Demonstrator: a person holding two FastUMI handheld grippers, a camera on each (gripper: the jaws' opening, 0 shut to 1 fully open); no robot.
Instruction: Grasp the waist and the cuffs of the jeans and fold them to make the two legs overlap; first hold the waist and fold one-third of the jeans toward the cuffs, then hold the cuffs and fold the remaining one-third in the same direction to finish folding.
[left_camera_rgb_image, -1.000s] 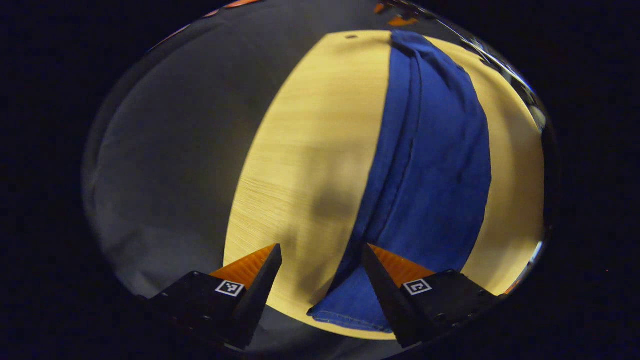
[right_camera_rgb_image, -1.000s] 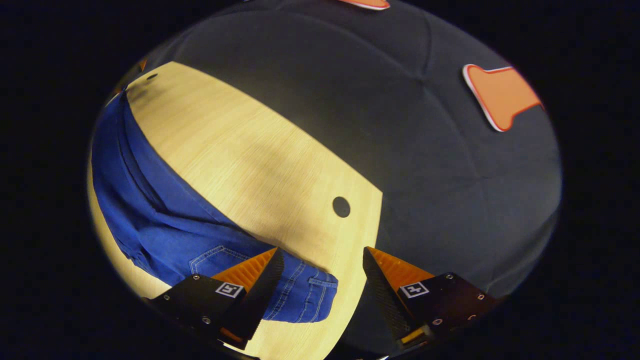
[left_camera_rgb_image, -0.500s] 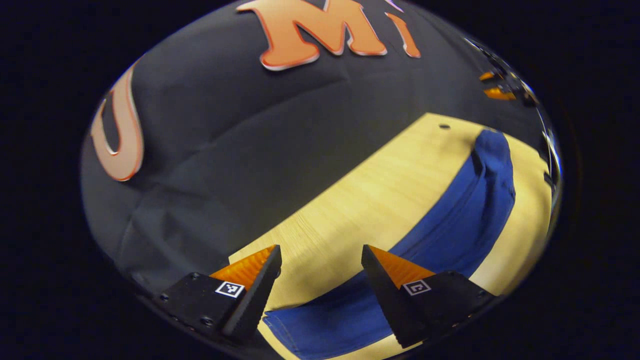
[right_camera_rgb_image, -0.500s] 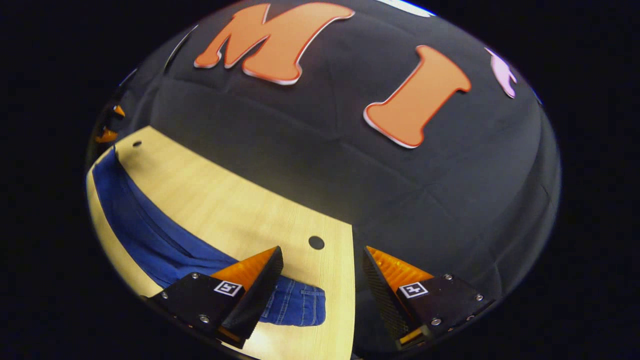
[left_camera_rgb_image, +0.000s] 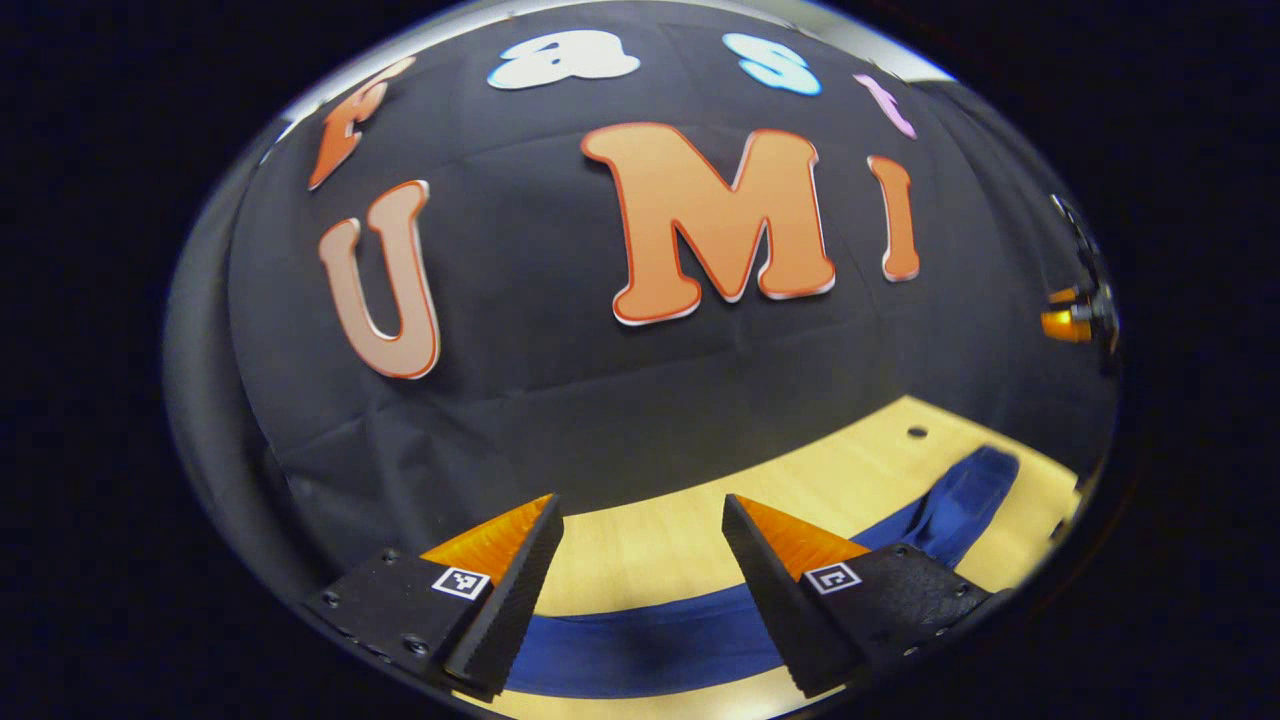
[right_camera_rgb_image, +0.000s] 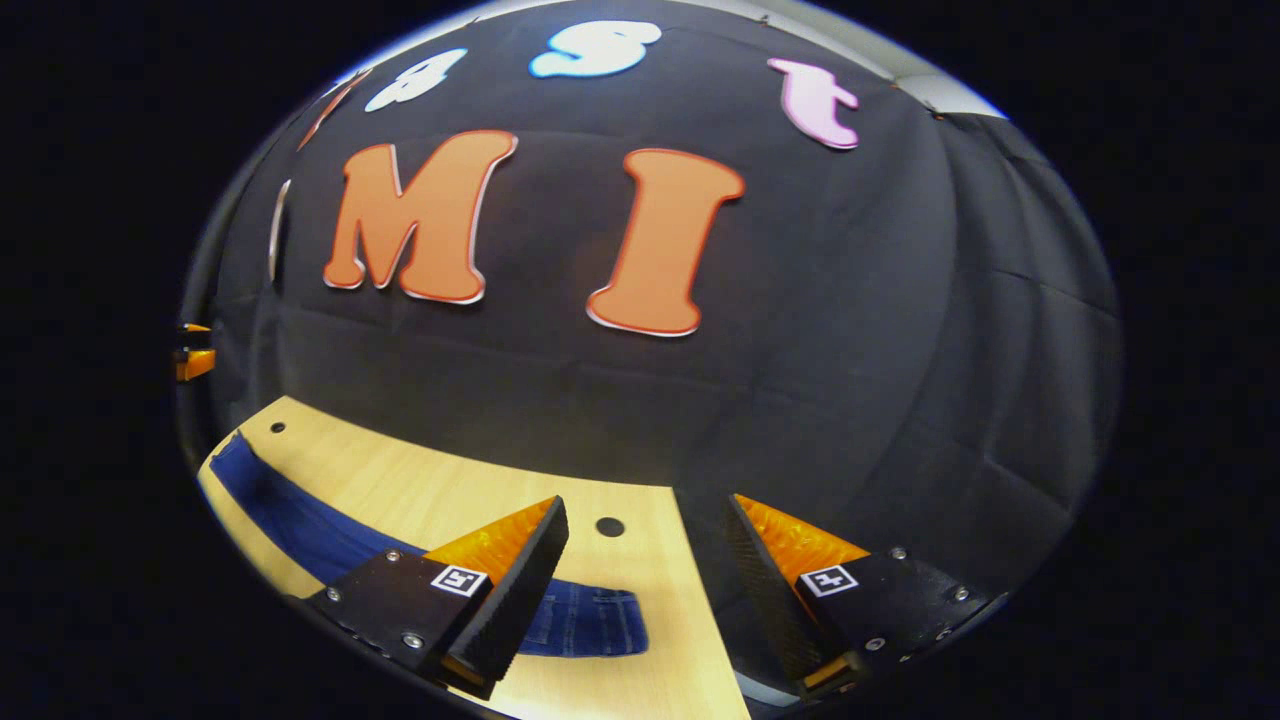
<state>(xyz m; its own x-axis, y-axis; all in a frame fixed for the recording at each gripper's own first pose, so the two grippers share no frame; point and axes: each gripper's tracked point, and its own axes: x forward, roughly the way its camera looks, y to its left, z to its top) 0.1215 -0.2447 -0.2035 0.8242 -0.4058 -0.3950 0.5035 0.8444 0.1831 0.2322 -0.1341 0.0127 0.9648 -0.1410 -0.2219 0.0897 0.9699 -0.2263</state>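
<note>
Jeans lie flat on the bench, both sets of fingers spread above them

In the left gripper view the jeans (left_camera_rgb_image: 660, 645) run as a long band from 6 toward 3 o'clock under the left gripper (left_camera_rgb_image: 640, 525). In the right gripper view their pocketed waist end (right_camera_rgb_image: 590, 622) lies at 7 o'clock, just below the right gripper (right_camera_rgb_image: 645, 525), the nearer one for a waist grasp; bench (right_camera_rgb_image: 440, 490) bare beyond.
</note>
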